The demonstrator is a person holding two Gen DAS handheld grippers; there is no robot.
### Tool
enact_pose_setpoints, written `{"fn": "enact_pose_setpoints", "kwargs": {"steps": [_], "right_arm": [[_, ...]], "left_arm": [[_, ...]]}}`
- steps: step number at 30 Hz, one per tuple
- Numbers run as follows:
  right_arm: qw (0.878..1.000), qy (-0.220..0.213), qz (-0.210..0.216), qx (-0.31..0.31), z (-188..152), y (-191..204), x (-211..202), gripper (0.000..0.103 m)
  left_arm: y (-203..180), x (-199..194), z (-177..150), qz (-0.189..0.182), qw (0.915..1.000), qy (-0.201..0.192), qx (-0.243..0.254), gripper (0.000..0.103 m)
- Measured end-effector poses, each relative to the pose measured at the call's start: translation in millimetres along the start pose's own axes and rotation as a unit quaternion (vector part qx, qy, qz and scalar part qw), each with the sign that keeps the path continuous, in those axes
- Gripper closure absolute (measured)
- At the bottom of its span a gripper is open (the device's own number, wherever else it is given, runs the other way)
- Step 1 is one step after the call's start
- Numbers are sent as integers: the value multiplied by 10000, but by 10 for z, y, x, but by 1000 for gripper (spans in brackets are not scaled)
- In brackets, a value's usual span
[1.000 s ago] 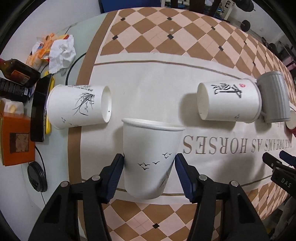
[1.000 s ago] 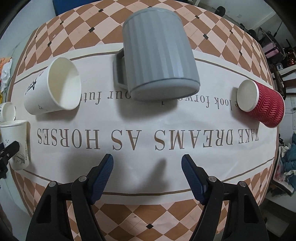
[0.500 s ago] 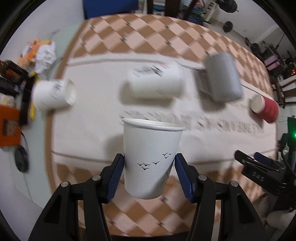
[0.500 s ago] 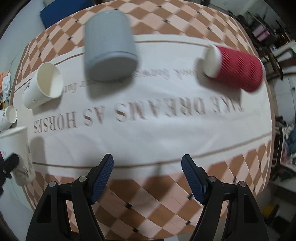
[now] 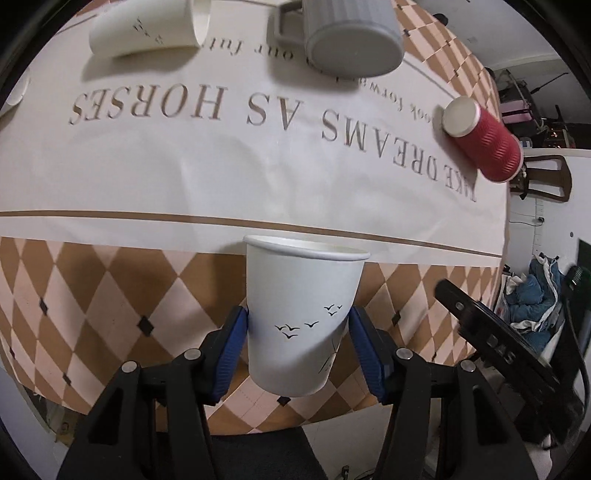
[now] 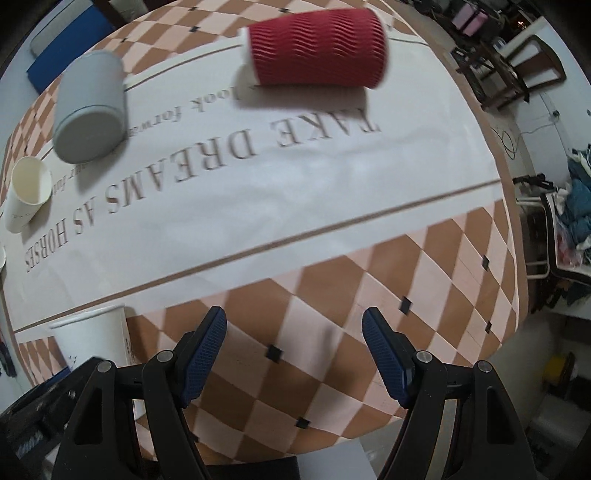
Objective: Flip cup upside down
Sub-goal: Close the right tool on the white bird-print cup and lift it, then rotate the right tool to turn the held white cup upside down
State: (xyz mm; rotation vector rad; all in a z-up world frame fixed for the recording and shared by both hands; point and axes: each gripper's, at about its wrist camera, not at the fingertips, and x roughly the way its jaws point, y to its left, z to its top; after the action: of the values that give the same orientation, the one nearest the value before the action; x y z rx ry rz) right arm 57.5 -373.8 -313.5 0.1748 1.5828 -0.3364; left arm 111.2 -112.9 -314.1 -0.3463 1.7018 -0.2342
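Red ribbed cup (image 6: 317, 48), grey mug (image 5: 349, 31) lying on lettered tablecloth (image 5: 229, 166)

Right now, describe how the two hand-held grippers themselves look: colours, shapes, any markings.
The left hand-held gripper and right hand-held gripper match: black angular plastic arms with triangular cut-outs and silver round screws at the joints. Each finger ends in a long blue pad with a fine ribbed texture. The right one's body, seen from the left wrist, carries raised letters reading "DAS". No sleeves or hands show.
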Motion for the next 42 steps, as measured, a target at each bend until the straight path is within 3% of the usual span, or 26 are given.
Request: {"fn": "enact_pose_setpoints", "kwargs": {"steps": [8,10,12,16,19,22,24,27,28,30,32,33,34,35,39,42], "right_arm": [[9999,-27,15,163,-8,-254,87,26],[9999,-47,12,164,-21,-250,58,26],[9998,-89,21,167,-37,-313,38,26],[9997,-198,58,135,-76,-309,-111,25],[9996,-247,143,75,-137,-327,-252,23],[9983,-418,305,-252,-210,-249,-499,14],[9939,-663,252,-850,-286,-87,-708,13],[9670,-1016,-280,-2321,-492,295,-958,13],[9445,-1128,-581,-3031,-616,485,-1009,13],[8964,-1283,-1155,-4082,-823,791,-1033,13],[8117,-1466,-1841,-5345,-1125,1120,-952,13],[7607,-1549,-2158,-5923,-1283,1243,-875,13],[6905,-1622,-2546,-6573,-1477,1348,-738,14],[6444,-1637,-2766,-6938,-1548,1414,-670,15],[3972,-1808,-3441,-8313,-1946,1462,-248,17],[2460,-1886,-3634,-8785,-2035,1394,-5,19]], "left_arm": [[-98,144,24,132,9999,-72,22,43],[-124,201,26,263,9996,-29,64,37],[-148,224,15,325,9994,-39,82,19],[-212,147,-55,319,9993,-95,188,7],[-310,-89,-134,322,9981,-363,392,6],[-334,-495,-231,524,9915,-905,776,2],[-268,-751,-308,950,9825,-1277,970,1],[-62,-949,-446,1745,9624,-1817,1022,1],[75,-956,-497,1993,9563,-1911,960,1],[351,-896,-544,2228,9533,-1887,772,1],[602,-753,-598,2203,9590,-1717,485,1],[753,-650,-644,2185,9616,-1627,332,1],[851,-570,-672,2193,9628,-1560,232,1],[905,-488,-694,2200,9637,-1506,162,1],[1096,-210,-799,2152,9676,-1312,-124,1],[1164,-77,-833,2121,9689,-1260,-188,1]]}}
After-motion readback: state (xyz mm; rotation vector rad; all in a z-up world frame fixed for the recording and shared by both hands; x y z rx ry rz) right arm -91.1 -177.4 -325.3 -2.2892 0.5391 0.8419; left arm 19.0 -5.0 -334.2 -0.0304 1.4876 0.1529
